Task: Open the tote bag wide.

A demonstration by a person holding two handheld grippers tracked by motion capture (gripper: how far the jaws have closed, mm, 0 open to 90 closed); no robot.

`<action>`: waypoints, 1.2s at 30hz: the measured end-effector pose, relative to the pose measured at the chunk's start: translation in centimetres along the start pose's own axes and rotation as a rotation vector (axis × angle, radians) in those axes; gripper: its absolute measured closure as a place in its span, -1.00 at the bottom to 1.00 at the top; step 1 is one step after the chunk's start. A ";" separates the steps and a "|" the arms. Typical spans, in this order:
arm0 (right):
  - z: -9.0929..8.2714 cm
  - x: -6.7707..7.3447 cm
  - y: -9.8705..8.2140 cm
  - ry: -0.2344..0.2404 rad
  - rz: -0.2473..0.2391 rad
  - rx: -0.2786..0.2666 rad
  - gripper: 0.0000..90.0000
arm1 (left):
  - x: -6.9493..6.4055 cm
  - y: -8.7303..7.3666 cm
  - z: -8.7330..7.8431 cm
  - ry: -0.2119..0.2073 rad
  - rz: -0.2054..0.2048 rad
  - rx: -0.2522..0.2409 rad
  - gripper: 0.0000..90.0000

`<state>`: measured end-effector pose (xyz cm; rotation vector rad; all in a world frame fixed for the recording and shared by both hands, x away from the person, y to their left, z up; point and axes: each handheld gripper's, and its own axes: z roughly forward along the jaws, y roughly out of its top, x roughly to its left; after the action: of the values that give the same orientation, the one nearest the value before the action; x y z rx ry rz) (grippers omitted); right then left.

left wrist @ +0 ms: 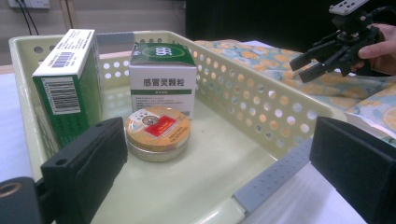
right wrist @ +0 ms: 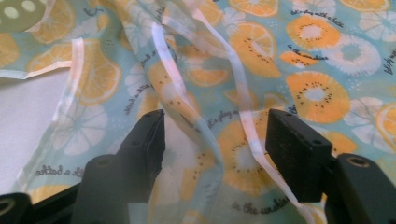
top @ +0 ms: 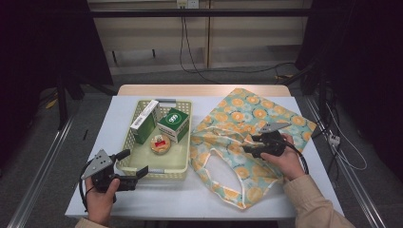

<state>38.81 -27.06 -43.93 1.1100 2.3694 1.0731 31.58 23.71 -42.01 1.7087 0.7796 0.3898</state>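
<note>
A pale green perforated basket (top: pixel 177 164) holds a tall green-and-white box (top: pixel 144 122), a square green-and-white box (top: pixel 173 124) and a round tin (top: pixel 160 144). My left gripper (top: pixel 133 163) is open at the basket's front left corner, one jaw over the rim. In the left gripper view the tin (left wrist: pixel 158 130) lies just beyond the jaws. To the right a fabric bag (top: pixel 247 118) printed with orange slices lies flat. My right gripper (top: pixel 246 146) hovers over its crumpled mouth. Its jaws are open, with a raised fold of the bag (right wrist: pixel 196 116) between the pads, untouched.
The basket and bag lie on a white table (top: pixel 157 199) with bare surface along its front edge. The bag's white-edged handle loop (top: pixel 223 171) lies near the front. Metal rails run along both sides of the table, and cables trail on the floor behind.
</note>
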 end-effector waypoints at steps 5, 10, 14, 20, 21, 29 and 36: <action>0.5 1.3 0.3 0.025 -0.032 0.001 -0.23 | 0.0 0.0 0.0 -0.001 0.001 0.002 -0.92; 2.4 2.7 0.0 0.067 -0.078 0.048 -0.29 | 0.0 0.0 0.0 -0.001 0.003 0.002 -0.92; 3.0 2.5 -0.1 0.026 -0.074 0.050 -0.24 | 0.0 -0.1 0.0 -0.002 0.001 0.002 -0.92; 2.6 0.5 -0.6 -0.045 -0.008 0.030 0.04 | 0.0 -0.1 0.0 -0.003 -0.004 0.002 -0.92; 2.5 0.2 -0.7 -0.052 -0.002 0.031 0.07 | 0.0 -0.1 0.0 -0.002 -0.003 0.002 -0.91; 2.3 0.0 -0.7 -0.050 -0.009 0.037 0.64 | 0.0 -0.1 0.0 -0.002 -0.005 0.000 -0.91; 2.3 -0.6 -0.7 -0.062 0.029 0.032 0.99 | 0.0 -0.1 0.0 -0.006 -0.003 -0.003 -0.92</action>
<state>40.08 -26.74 -46.01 1.1751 2.3367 0.9989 31.55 23.75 -42.07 1.7048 0.7768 0.3835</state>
